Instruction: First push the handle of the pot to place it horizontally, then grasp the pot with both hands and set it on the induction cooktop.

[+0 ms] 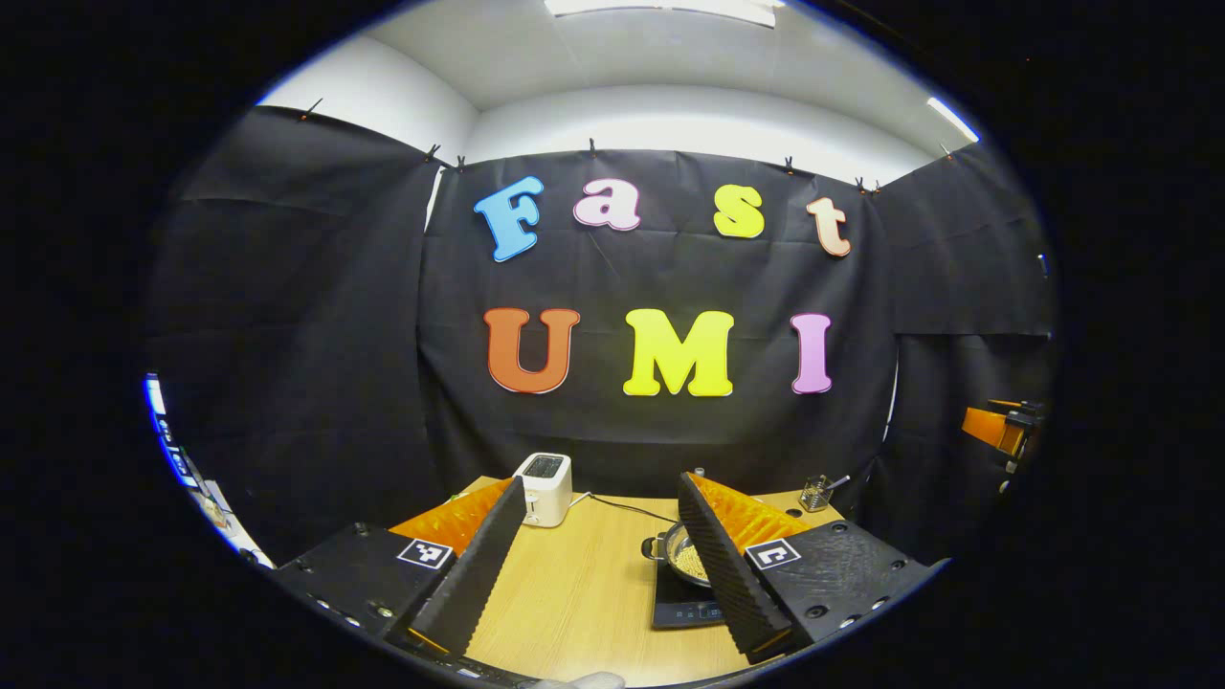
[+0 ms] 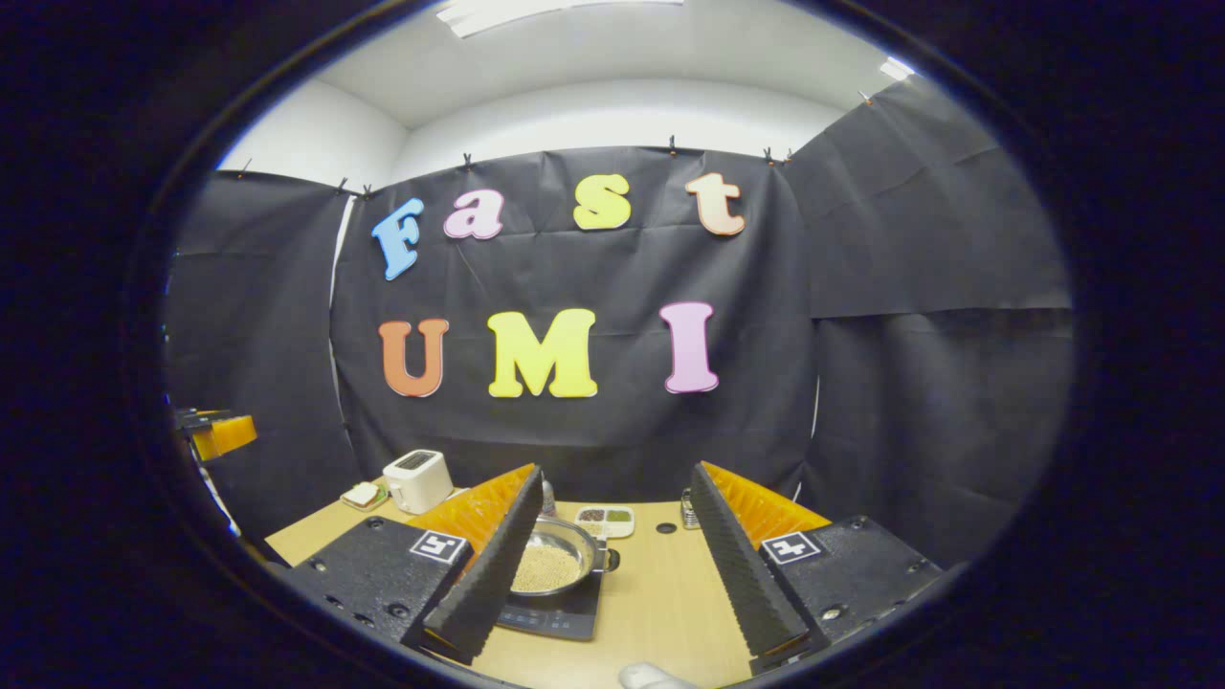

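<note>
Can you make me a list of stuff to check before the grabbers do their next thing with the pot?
1. Pot on the cooktop: ok. The pot sits on the induction cooktop.
2. Left gripper free: ok. The left gripper is open, nothing between its fingers.
3. Right gripper free: ok. The right gripper is open, away from the pot.
4. Pot contents in place: ok. The small pale grains stay inside; none seen on the table.
5. Handle lying horizontal: cannot tell. Only short side handles peek out past the fingers.
6. Nearby things safe: ok. The toaster and seasoning tray stand apart from the pot.
</note>
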Available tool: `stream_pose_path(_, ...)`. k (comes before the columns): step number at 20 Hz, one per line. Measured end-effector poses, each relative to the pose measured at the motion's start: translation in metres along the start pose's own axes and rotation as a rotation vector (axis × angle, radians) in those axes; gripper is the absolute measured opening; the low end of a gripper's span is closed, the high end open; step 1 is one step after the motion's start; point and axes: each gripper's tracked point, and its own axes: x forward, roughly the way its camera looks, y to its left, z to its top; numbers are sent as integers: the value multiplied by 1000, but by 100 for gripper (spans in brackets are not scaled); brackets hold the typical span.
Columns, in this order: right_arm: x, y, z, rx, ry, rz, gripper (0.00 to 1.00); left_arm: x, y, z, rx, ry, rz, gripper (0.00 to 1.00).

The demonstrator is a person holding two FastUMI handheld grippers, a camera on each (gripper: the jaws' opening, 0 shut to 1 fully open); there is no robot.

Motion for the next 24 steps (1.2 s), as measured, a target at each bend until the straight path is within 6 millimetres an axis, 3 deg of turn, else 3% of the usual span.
stream_pose_path(1,-4,-3,-1,0,-1,0,97,-5,-3,-3,0,9,7,84)
stream_pose_path(2,-7,-5,-2,-2,5,5,96,-9,-9,-3,-4,9,0,95)
stream_pose_path(7,-14,-21,13,10,-32,6,96,-21,-31,7,-1,-11,-10,95)
stream_pose_path(16,-6,-28,11,13,-10,35,97,-19,-38,17,-11,-4,6,95)
stream_pose_path(24,4,-23,13,25,-9,52,97,-14,-43,20,-5,10,-7,95)
